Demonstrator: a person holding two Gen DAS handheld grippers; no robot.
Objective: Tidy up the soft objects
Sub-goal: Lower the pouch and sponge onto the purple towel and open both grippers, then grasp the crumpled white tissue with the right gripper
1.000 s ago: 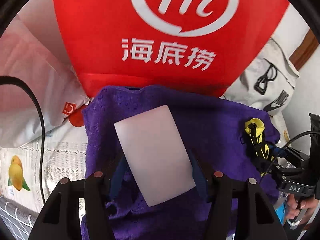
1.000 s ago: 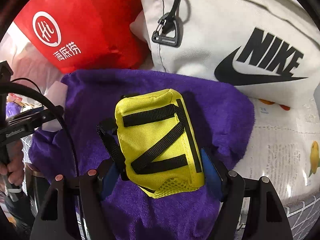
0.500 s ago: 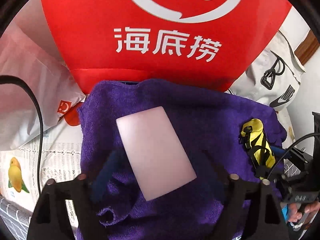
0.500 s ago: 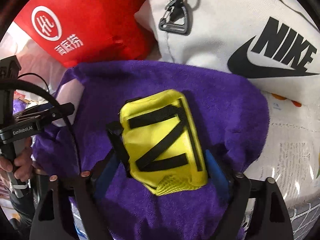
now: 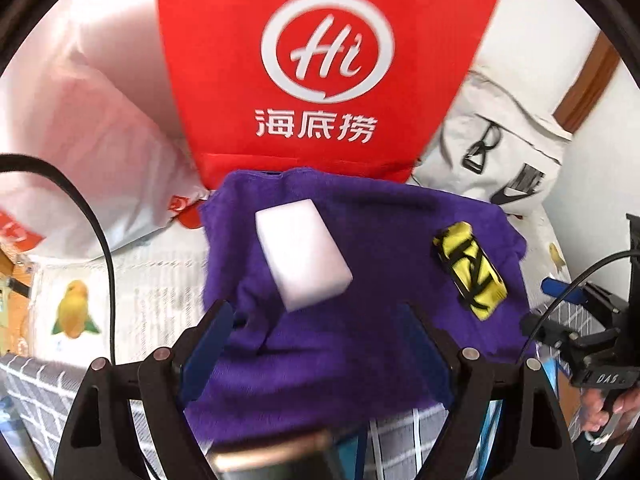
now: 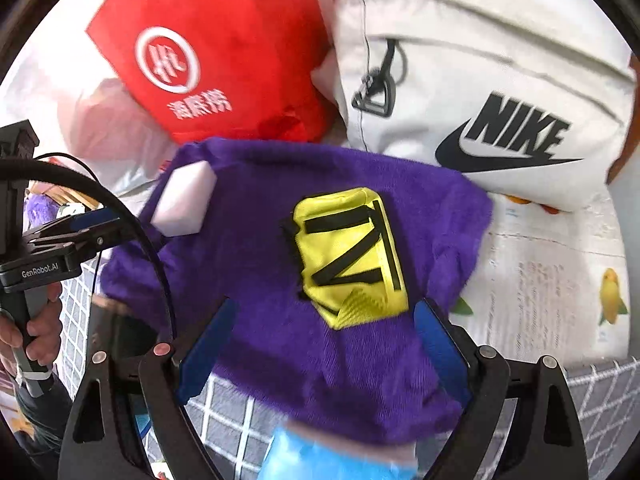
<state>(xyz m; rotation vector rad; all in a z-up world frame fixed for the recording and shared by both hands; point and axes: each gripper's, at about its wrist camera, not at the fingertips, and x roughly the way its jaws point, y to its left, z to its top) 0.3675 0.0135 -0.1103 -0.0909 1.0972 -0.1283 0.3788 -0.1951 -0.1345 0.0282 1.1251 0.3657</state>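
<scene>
Left wrist: white sponge (image 5: 303, 254) lies beyond left gripper (image 5: 320, 328), untouched.

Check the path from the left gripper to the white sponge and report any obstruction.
Nothing visible blocks it. The left gripper is open, and only bare purple towel lies between it and the white sponge. The yellow pouch sits off to the right.

A bird-printed sheet (image 5: 156, 280) covered the surface; on it lay a purple towel (image 5: 360, 340), with a red bag (image 5: 320, 60) behind.
</scene>
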